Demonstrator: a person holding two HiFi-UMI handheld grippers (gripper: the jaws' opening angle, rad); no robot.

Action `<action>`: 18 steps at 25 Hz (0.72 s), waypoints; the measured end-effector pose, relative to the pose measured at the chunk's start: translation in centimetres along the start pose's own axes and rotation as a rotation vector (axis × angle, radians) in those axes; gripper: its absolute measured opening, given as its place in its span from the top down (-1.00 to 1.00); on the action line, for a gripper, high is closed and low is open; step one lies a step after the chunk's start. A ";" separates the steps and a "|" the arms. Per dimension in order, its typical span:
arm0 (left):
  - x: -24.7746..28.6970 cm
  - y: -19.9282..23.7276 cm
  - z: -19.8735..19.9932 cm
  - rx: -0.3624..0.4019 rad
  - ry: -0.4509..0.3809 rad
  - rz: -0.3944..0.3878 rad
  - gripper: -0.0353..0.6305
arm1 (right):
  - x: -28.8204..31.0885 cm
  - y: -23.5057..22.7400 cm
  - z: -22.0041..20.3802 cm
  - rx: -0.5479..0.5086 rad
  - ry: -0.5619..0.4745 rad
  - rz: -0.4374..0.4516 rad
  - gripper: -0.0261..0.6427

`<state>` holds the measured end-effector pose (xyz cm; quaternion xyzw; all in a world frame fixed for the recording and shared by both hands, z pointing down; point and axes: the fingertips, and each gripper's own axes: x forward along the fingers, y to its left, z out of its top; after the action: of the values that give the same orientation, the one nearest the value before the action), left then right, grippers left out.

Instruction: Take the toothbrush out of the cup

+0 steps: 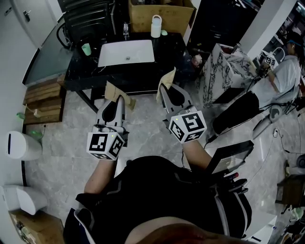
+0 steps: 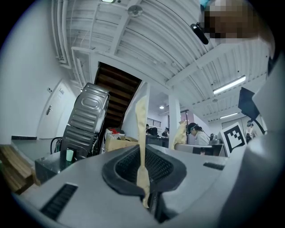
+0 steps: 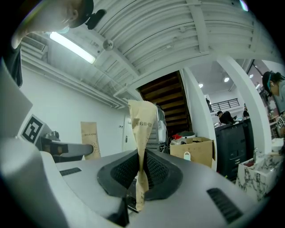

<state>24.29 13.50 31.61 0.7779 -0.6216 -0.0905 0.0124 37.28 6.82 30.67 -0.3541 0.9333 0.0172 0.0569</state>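
A small green cup (image 1: 86, 48) stands on the black counter (image 1: 76, 78), left of the white sink basin (image 1: 126, 52); in the left gripper view the cup (image 2: 69, 155) is far off at the left. No toothbrush can be made out at this distance. My left gripper (image 1: 116, 94) and right gripper (image 1: 167, 82) hang side by side over the floor, well short of the counter. Both have tape-wrapped fingertips pressed together, with nothing held. The closed jaws fill the middle of the left gripper view (image 2: 141, 109) and the right gripper view (image 3: 141, 120).
A faucet (image 1: 126, 31) and a white bottle (image 1: 156, 26) stand behind the basin, before a cardboard box (image 1: 162, 12). A marble-patterned cabinet (image 1: 224, 71) is right of the counter, a wooden pallet (image 1: 43, 102) to its left. A person (image 1: 281, 76) works at far right.
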 end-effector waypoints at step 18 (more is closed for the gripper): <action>-1.4 2.8 0.6 0.005 0.001 -0.028 0.82 | 1.9 3.1 -0.1 0.033 -0.013 -0.013 0.80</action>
<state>21.24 14.27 31.52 0.7866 -0.6109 -0.0890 0.0095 33.83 7.91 30.52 -0.3590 0.9308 0.0035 0.0688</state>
